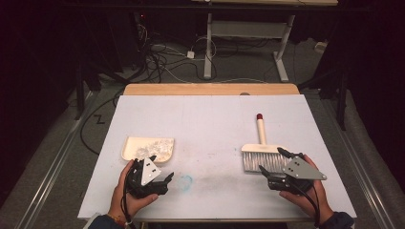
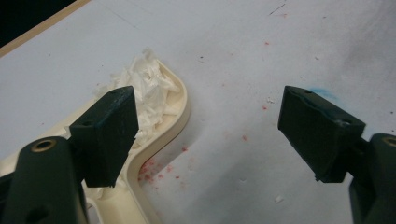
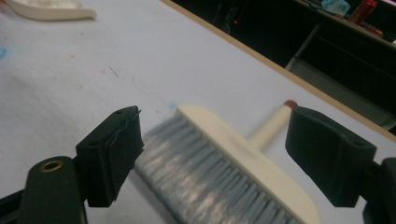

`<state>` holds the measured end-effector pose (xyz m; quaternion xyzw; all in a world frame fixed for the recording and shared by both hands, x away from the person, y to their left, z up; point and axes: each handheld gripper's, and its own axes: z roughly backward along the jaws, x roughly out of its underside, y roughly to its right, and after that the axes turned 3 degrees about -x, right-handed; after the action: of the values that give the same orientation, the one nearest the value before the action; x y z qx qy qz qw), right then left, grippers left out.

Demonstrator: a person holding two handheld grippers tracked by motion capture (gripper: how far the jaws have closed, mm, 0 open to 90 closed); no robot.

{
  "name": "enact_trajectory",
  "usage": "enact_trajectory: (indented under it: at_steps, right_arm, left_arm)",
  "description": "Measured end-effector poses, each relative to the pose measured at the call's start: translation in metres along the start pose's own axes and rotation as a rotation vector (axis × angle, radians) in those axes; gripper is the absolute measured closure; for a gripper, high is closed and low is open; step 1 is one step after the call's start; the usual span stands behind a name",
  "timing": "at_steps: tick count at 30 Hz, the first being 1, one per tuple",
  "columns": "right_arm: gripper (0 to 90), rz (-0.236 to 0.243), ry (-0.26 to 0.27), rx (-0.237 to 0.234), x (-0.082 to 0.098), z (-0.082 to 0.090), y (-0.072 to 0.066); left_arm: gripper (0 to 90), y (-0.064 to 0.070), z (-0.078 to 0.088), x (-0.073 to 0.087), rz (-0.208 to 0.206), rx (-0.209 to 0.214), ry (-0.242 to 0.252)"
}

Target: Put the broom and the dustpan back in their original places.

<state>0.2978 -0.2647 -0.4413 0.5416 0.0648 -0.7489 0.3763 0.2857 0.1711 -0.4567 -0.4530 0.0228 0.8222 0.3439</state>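
Left gripper (image 1: 160, 175) fingers (image 2: 109, 135) are spread wide, holding nothing. One finger hangs over the near rim of the dustpan (image 1: 131, 145), the other over bare counter (image 1: 210, 124). The dustpan lies flat at the left of the counter, just ahead of the left gripper, loaded with white paper shreds (image 2: 147, 88). Probably this hand is lined up to take the pan by its rim or handle end.

Right gripper (image 1: 272, 164) fingers (image 3: 114, 151) are also apart and empty. They frame the brush (image 1: 261, 152), bristles toward the gripper, cream back and handle pointing away, red tip (image 3: 291, 103) at the far end. The brush lies flat at the right of the counter; the gripper sits right at the bristle edge, contact unclear. The brush looks blurred in the right gripper view. Likely setup: sweep job, one tool per hand, pan left and brush right, well apart.

Around them: blue smudge (image 1: 186, 180) on the counter between the hands, red specks (image 2: 152, 165) beside the pan rim, and a few stray white bits (image 2: 279, 199) on the surface. Nothing blocks either reach. Bristles face the right fingers, so the handle sits on the far side, an awkward grab from here. Beyond the counter is a dark floor with cables (image 1: 162, 57) and a white desk frame (image 1: 248, 33).
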Motion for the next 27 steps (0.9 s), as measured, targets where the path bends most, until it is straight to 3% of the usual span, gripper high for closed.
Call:
enact_trajectory:
  at_steps: [8, 27]
  right_arm:
    - [19.0, -0.028, -0.030, -0.005, 0.024, 0.010, -0.001]
    - [19.1, -0.021, 0.014, 0.005, 0.019, 0.016, -0.003]
  left_arm:
    - [19.4, 0.004, 0.001, -0.001, -0.011, 0.005, 0.003]
    - [19.4, 0.009, 0.000, -0.001, -0.057, 0.005, -0.001]
